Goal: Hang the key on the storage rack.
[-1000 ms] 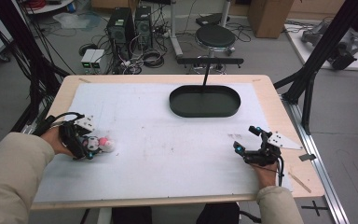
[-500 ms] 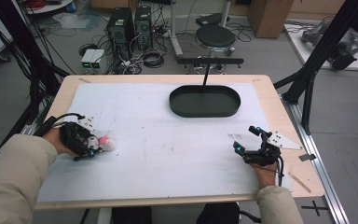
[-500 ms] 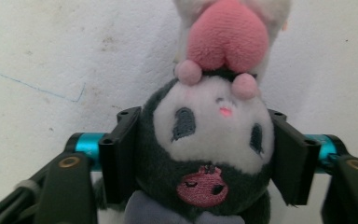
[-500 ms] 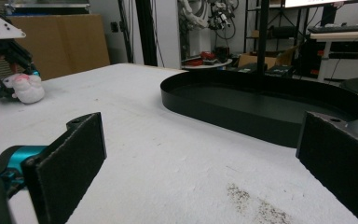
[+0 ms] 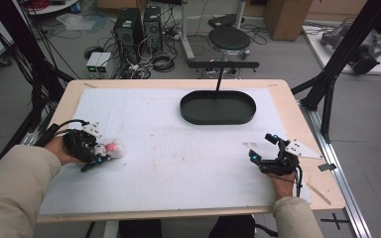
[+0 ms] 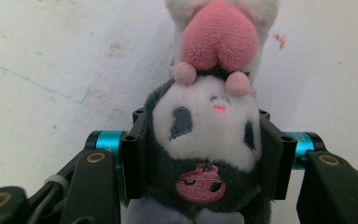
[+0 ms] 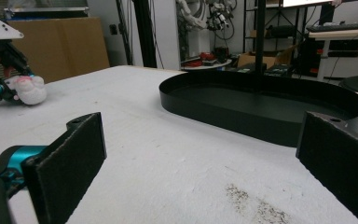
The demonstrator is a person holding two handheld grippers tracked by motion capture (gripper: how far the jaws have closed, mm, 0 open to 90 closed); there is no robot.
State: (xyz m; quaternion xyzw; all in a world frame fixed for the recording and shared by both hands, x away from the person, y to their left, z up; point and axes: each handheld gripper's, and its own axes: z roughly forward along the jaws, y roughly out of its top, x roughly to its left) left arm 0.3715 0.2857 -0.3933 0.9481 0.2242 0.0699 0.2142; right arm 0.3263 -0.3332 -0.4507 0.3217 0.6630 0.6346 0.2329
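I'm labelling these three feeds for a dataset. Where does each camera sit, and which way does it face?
High view: above the person's side, looking forward and down on the table; shows both forearms, left gripper, right gripper.
Left gripper view: rides the left gripper, looking down at the plush toy clamped between its jaws.
Right gripper view: rides the right gripper, low, facing the black tray.
Shared: the right gripper view and high view both show toy and tray.

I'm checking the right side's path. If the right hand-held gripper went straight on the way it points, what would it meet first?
Probably the black tray: it lies ahead between the open jaws of the right hand-held gripper, with bare white mat before it. Depth is hard to judge.
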